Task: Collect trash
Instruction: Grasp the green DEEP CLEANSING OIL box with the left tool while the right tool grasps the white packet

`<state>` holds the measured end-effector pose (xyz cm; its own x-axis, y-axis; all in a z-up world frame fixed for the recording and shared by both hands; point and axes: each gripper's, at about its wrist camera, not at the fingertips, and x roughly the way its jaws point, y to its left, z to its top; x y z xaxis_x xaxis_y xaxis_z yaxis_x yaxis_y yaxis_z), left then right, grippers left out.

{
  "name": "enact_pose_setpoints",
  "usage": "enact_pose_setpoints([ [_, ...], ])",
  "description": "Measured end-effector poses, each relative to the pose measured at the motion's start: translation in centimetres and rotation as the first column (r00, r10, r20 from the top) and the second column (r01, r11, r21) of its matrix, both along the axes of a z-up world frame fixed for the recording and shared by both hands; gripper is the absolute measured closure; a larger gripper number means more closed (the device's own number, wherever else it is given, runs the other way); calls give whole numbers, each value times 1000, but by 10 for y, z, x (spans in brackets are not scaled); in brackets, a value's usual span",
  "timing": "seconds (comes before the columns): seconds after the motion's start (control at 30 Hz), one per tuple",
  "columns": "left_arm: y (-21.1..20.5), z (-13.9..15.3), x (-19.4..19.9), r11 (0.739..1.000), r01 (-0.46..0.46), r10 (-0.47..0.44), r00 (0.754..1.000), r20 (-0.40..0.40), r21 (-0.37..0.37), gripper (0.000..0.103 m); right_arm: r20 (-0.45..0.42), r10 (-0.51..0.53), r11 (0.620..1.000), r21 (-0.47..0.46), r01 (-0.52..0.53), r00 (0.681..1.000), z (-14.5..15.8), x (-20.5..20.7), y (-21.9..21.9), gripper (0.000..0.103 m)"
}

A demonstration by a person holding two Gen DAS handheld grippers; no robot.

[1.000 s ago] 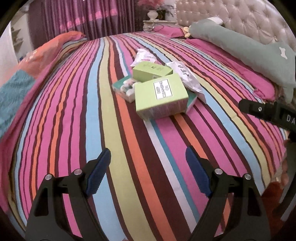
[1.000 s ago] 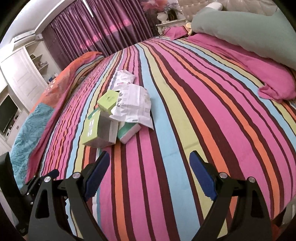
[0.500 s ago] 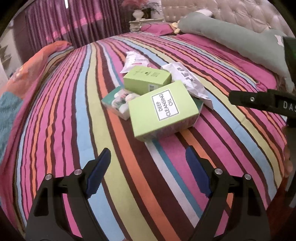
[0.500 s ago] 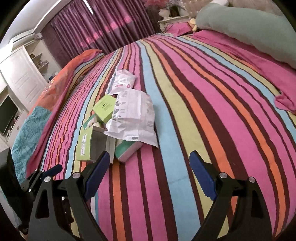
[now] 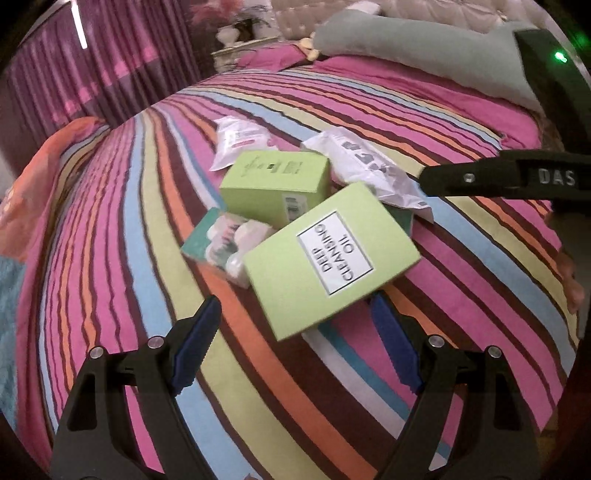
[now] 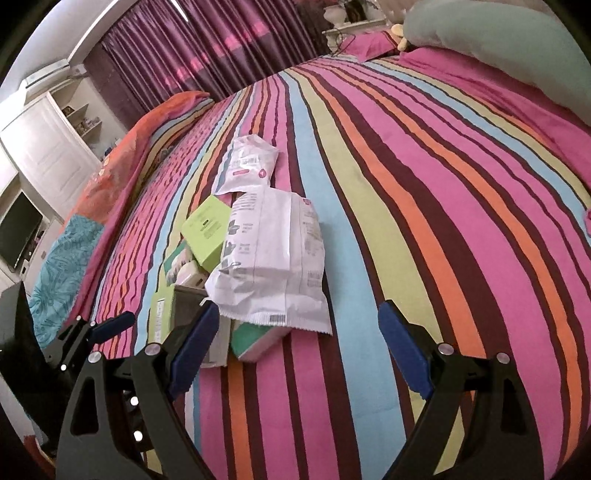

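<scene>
The left gripper (image 5: 295, 347) is sitting at the lower centre, jaws spread wide; the right gripper (image 6: 295, 347) is gaping likewise, gripping nothing.

Dim indoor light, warm magenta cast. Bright strip through curtains (image 5: 79, 26) at top of left view; pale glow on ceiling edge in right view. Green LED (image 5: 560, 57) flares at right. Soft, weak shadows under boxes (image 5: 328, 258). Slight motion blur across left view, label text smeared. Strong fisheye bending: bedspread (image 6: 406, 184) stripes curve outward, black vignette at corners. Far background soft, grainy.
</scene>
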<state>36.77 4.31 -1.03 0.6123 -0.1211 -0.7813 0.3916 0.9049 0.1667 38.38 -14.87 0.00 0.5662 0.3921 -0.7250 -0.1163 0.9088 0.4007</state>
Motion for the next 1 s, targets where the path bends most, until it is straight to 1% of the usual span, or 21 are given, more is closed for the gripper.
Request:
enact_pose_setpoints([
  [0.13, -6, -1, 9, 1000, 25, -25, 1000, -4, 15, 22, -2, 0, 1000, -3, 0, 1000, -2, 11, 2, 19],
  [0.23, -9, -2, 17, 999, 35, -35, 999, -15, -1, 22, -4, 8, 1000, 0, -8, 1000, -1, 19, 4, 19],
  [0.27, -9, -3, 20, 999, 37, -37, 999, -20, -6, 17, -6, 13, 1000, 0, -13, 1000, -1, 21, 6, 19],
  [0.3, -9, -4, 25, 999, 38, -38, 999, -30, -16, 15, -7, 21, 1000, -2, -21, 1000, -1, 24, 7, 19],
  [0.4, -6, -7, 34, 999, 23, -25, 998, -50, -34, 15, -12, 38, 999, 2, -38, 999, -2, 31, 10, 19],
  [0.53, 3, -8, 46, 993, -3, -7, 997, -78, -120, 13, -38, 57, 998, 31, -56, 998, -8, 41, 12, 19],
  [0.6, 6, -8, 50, 989, -5, -8, 996, -89, -148, 12, -53, 68, 997, 35, -66, 996, -11, 46, 15, 19],
  [0.7, 9, -8, 57, 985, 5, -24, 994, -104, -175, 12, -74, 75, 997, 31, -73, 994, -17, 53, 19, 19],
  [0.77, 10, -8, 64, 982, 17, -40, 992, -119, -190, 11, -83, 60, 998, 21, -59, 995, -19, 56, 20, 13],
  [0.83, 11, -7, 68, 979, 29, -56, 990, -129, -201, 11, -87, 58, 998, 17, -57, 995, -20, 58, 20, 13],
  [0.93, 10, -6, 75, 978, 66, -96, 985, -147, -197, 11, -108, 64, 998, 24, -62, 992, -23, 64, 20, 13],
  [1.0, 9, -6, 79, 978, 102, -133, 977, -165, -183, 11, -118, 67, 997, 32, -63, 991, -23, 67, 19, 13],
])
